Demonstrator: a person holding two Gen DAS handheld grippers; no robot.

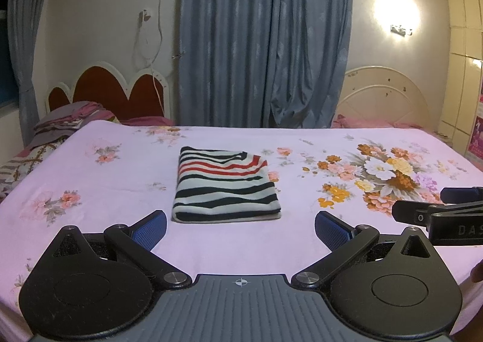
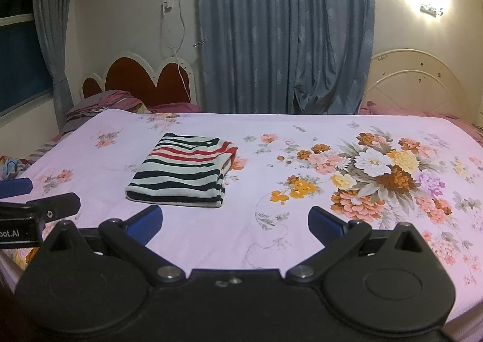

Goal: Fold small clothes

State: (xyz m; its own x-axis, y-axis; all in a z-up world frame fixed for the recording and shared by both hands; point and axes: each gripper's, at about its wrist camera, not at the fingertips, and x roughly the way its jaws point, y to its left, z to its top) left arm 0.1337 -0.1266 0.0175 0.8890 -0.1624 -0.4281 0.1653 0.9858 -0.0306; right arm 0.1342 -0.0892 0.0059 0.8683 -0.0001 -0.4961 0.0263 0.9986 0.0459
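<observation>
A striped garment (image 1: 225, 186) in black, white and red lies folded into a neat rectangle on the pink floral sheet (image 1: 120, 179); in the right wrist view the striped garment (image 2: 184, 171) sits left of centre. My left gripper (image 1: 240, 228) hovers just in front of it, open, with nothing between its blue pads. My right gripper (image 2: 235, 221) is open too, empty, to the right of the garment's near edge. Each gripper shows at the side of the other's view: the right one (image 1: 443, 206), the left one (image 2: 33, 195).
The bed's sheet (image 2: 302, 221) carries a large flower print on the right. Piled bedding (image 1: 66, 121) lies at the far left by a red headboard. Blue curtains (image 1: 265, 40) hang behind, and a white headboard (image 1: 383, 97) stands at the far right.
</observation>
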